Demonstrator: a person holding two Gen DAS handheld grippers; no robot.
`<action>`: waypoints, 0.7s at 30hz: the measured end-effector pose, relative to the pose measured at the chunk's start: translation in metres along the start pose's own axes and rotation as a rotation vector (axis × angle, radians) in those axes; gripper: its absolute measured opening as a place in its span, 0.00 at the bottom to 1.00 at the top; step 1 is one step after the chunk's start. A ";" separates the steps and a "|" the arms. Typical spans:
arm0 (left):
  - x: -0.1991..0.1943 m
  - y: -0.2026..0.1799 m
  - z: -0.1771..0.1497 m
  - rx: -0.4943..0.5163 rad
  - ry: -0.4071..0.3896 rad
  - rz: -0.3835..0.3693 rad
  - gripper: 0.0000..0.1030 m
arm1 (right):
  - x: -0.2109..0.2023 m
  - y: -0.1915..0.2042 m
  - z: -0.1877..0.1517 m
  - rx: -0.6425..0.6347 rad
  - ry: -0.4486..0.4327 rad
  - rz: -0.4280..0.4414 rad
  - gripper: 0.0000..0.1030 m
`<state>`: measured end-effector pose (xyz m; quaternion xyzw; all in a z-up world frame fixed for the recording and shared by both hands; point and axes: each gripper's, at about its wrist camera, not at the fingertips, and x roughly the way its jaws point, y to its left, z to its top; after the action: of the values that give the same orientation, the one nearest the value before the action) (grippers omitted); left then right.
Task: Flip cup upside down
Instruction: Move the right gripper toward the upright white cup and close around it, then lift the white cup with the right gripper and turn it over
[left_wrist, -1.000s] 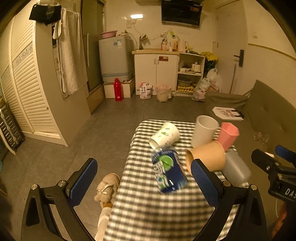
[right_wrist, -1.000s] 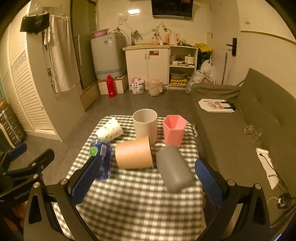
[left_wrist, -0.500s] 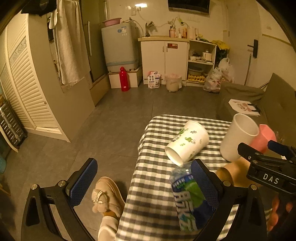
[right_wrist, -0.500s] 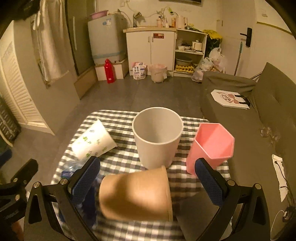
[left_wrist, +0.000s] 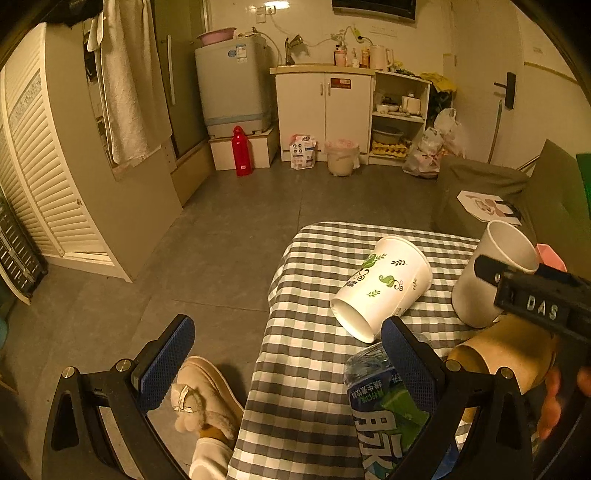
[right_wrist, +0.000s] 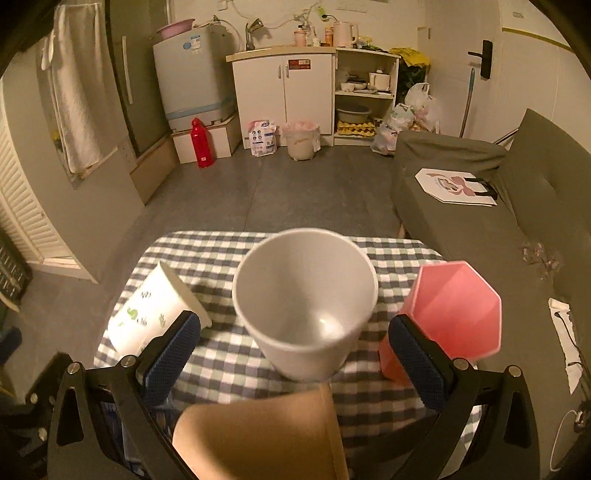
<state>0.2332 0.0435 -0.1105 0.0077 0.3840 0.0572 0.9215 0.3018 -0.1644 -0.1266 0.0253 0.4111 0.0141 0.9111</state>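
We see the white cup (right_wrist: 306, 306) standing upright on the checkered desk (right_wrist: 221, 354), between the wide-open fingers of our right gripper (right_wrist: 295, 354), which holds nothing. A brown cup (right_wrist: 258, 439) lies on its side just before it. Our left gripper (left_wrist: 284, 365) is also wide open and empty, beside a water bottle (left_wrist: 384, 413).

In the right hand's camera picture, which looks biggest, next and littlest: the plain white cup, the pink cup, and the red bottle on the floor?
1. Plain white cup, filling the middle of the view.
2. Pink cup, a bit smaller; both cups sit close to the camera, so their real sizes may be closer.
3. Red bottle, tiny only because it stands far away.
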 end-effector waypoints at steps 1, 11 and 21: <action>0.001 0.001 0.000 -0.002 0.002 -0.001 1.00 | 0.002 0.000 0.002 0.002 0.001 0.002 0.91; -0.011 0.000 0.003 0.000 -0.008 0.005 1.00 | -0.010 -0.005 0.008 0.021 -0.015 0.021 0.70; -0.106 0.015 0.025 -0.028 -0.145 -0.004 1.00 | -0.143 0.005 0.013 -0.023 -0.127 0.112 0.70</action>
<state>0.1753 0.0472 -0.0170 -0.0019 0.3153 0.0600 0.9471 0.2174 -0.1668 -0.0109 0.0385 0.3502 0.0682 0.9334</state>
